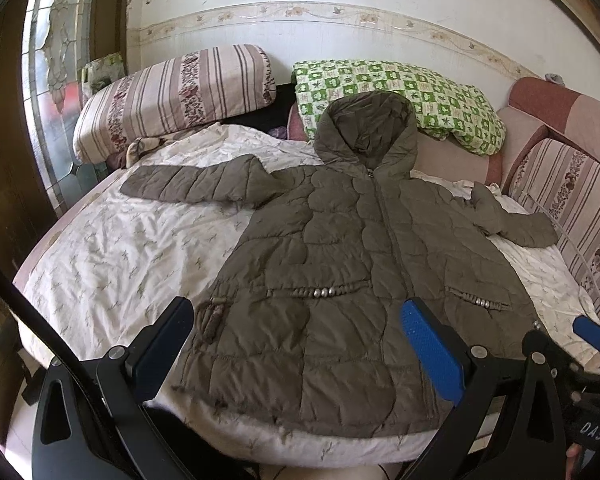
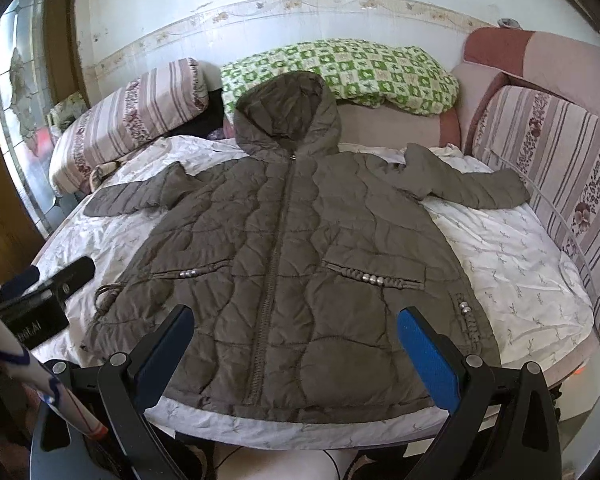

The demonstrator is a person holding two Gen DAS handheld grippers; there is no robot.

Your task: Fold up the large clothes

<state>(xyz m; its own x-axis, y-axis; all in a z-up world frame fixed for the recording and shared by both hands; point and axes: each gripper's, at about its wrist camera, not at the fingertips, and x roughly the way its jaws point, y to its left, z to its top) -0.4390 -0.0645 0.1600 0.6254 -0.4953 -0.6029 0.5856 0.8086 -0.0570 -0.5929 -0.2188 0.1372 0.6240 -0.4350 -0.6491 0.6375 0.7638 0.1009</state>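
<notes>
An olive-brown quilted hooded jacket (image 1: 340, 264) lies flat and zipped, front up, on the bed, hood toward the wall and both sleeves spread out sideways. It also shows in the right wrist view (image 2: 300, 264). My left gripper (image 1: 296, 336) is open and empty, held above the jacket's hem near its left side. My right gripper (image 2: 296, 344) is open and empty, held above the middle of the hem. The right gripper's fingers show at the right edge of the left wrist view (image 1: 592, 334). The left gripper's finger shows at the left of the right wrist view (image 2: 72, 272).
The bed has a white patterned sheet (image 1: 112, 264). A striped pillow (image 1: 172, 96) and a green checked quilt (image 1: 412, 96) lie by the wall. A striped cushioned backrest (image 2: 548, 160) runs along the right side. A glass door (image 1: 52, 80) stands at the left.
</notes>
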